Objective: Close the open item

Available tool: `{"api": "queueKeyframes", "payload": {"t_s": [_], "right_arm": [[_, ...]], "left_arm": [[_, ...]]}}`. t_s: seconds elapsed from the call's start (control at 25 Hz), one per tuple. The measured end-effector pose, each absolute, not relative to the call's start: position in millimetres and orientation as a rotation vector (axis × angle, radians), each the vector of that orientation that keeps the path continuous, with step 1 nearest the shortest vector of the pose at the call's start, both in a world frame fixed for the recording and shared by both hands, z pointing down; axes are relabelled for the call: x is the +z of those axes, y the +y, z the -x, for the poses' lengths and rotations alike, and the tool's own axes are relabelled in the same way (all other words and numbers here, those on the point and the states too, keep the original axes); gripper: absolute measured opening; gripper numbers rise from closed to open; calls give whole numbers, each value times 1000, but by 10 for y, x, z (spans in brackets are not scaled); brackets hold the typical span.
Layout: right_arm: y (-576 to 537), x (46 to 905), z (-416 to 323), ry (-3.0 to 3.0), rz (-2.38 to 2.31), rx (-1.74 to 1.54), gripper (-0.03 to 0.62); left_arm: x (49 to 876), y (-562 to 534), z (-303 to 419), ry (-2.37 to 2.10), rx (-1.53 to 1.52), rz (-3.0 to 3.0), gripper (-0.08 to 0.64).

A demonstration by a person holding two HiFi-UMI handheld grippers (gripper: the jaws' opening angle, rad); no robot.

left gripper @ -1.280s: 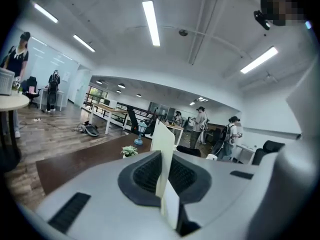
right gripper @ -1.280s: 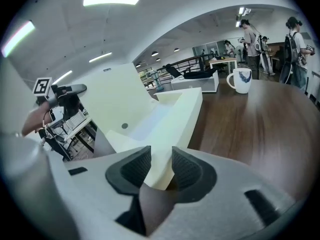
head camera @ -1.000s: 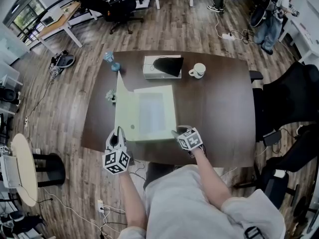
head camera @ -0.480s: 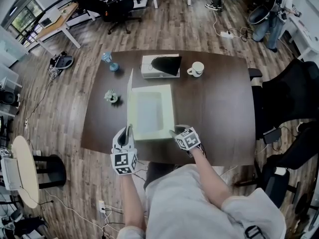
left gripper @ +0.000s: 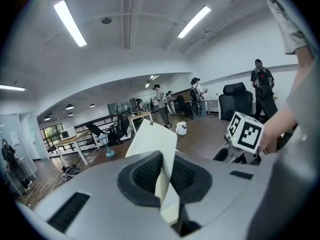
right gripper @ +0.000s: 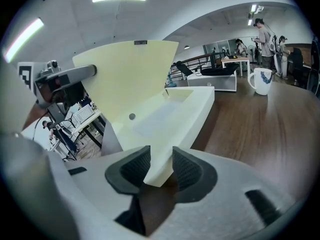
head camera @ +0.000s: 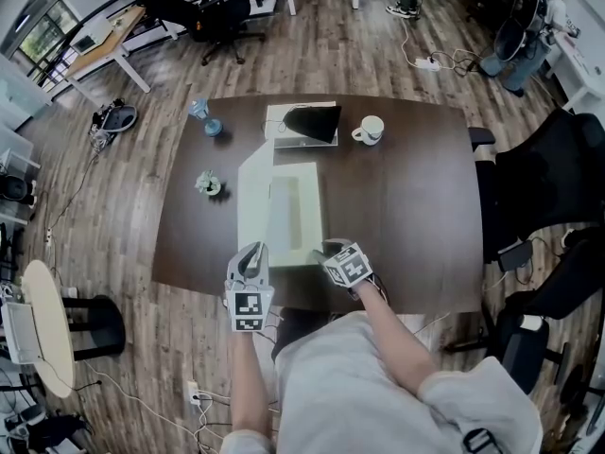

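Observation:
A pale yellow box [head camera: 295, 212] sits on the dark table [head camera: 416, 206], with its hinged lid [head camera: 253, 197] raised past upright and leaning over the base. My left gripper [head camera: 251, 255] is shut on the lid's near edge; in the left gripper view the lid [left gripper: 152, 144] runs up from between the pads of the left gripper [left gripper: 163, 176]. My right gripper [head camera: 323, 252] is shut on the base's near right corner. In the right gripper view the base [right gripper: 172, 115] and the lid [right gripper: 125, 79] spread out beyond the right gripper [right gripper: 161, 170].
Behind the box stand a white case with a black item [head camera: 302, 123], a white mug [head camera: 369, 131], a blue ornament [head camera: 204, 117] and a small trinket [head camera: 209, 185]. A black office chair [head camera: 539, 187] is at the table's right. People stand at the far end of the room.
The lid has swung from lying open at the left up and over toward the base. My left gripper has moved right with it. The right gripper has stayed on the corner.

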State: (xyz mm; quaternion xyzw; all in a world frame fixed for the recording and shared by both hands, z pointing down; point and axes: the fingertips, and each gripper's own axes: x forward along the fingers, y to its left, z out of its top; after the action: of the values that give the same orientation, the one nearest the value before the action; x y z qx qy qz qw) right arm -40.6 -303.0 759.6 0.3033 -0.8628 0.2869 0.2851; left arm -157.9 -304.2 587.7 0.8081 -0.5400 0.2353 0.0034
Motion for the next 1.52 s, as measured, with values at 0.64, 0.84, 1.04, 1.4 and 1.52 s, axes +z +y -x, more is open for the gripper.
{"api": "queueKeyframes", "payload": {"t_s": [0.64,0.84,1.04,1.4,1.52], "right_arm": [[-2857,7610,613,-2332,-662,633,190],[-2755,7606,678,-2341,-570,555,259],[-2703,7600,722,-2362,-530,541,276],[-2513,7536,843,-2380,-428,517,313],[-2501,7541,850,-2385,-418,522,313]], "left_arm": [[6228,-2932,1340,-1543,950,-2575,15],[6368,-2927,1195,-1471,1007,-2591,15],[6530,-2899,1103,-1398,1077,-2601,18],[6877,-2831,1001,-1268,1219,-2602,25],[6988,-2818,965,-1228,1267,-2598,26]]}}
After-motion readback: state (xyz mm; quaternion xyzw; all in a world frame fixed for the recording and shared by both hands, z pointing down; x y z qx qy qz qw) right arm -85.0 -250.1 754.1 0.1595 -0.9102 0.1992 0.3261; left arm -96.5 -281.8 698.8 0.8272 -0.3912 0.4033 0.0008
